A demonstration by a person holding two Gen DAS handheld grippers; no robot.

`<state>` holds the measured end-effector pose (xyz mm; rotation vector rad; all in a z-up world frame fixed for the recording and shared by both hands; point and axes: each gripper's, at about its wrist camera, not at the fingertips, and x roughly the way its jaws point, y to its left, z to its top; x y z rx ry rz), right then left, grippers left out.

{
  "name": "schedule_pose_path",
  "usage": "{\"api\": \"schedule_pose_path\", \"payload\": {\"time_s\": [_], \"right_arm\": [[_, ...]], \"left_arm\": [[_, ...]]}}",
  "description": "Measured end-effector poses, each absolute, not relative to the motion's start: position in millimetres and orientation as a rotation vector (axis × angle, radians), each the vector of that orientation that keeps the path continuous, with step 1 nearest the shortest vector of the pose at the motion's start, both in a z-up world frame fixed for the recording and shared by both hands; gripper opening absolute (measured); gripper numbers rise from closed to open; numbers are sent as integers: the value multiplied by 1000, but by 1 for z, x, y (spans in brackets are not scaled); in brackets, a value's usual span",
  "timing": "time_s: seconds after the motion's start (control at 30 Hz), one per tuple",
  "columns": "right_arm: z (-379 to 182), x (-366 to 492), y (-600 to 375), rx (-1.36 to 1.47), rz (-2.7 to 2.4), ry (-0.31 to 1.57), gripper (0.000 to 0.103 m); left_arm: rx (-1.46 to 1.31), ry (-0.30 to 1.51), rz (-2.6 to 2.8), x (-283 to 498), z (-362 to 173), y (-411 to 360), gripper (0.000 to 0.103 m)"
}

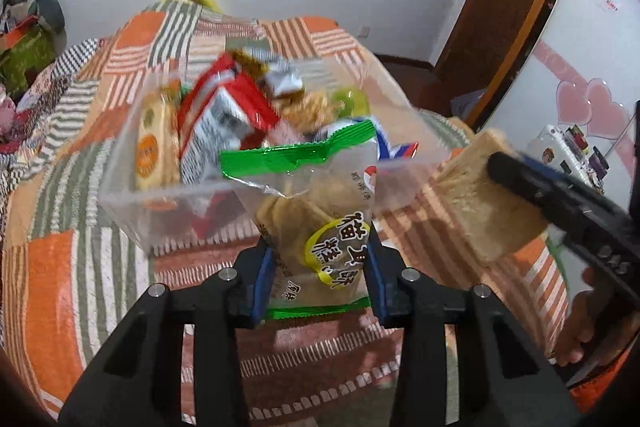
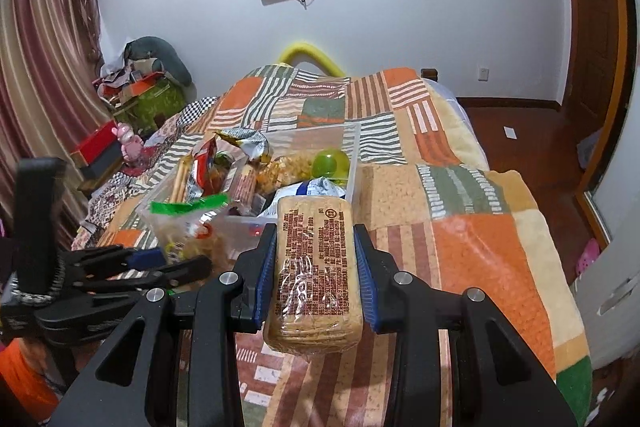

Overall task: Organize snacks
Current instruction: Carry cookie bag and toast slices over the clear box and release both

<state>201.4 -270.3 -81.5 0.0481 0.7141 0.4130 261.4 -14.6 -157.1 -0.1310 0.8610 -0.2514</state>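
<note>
- Jaws of the left gripper [image 1: 320, 267] are clamped on a clear snack bag with a green top [image 1: 316, 219], blue pads pressing both its sides, above the bed.
- Jaws of the right gripper [image 2: 316, 275] are clamped on a wrapped block of biscuits [image 2: 314, 267], printed side up.
- Both packets hang just beside a clear plastic box [image 1: 120, 195], which sits on the bed and is heaped with snack packets.
- Bedspread [image 2: 480, 247] beneath is an orange, green and striped patchwork.
</note>
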Motion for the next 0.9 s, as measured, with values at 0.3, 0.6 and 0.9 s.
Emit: {"api": "schedule_pose_path", "payload": {"time_s": [0.3, 0.6, 0.9], "right_arm": [[-67, 219, -260, 44, 413, 668, 33], [-60, 236, -237, -25, 426, 630, 33], [-69, 261, -225, -81, 418, 649, 33]], "left_arm": [[-162, 782, -262, 279, -117, -16, 40], [-139, 758, -259, 311, -104, -24, 40], [-160, 823, -249, 342, -119, -21, 40]]}}
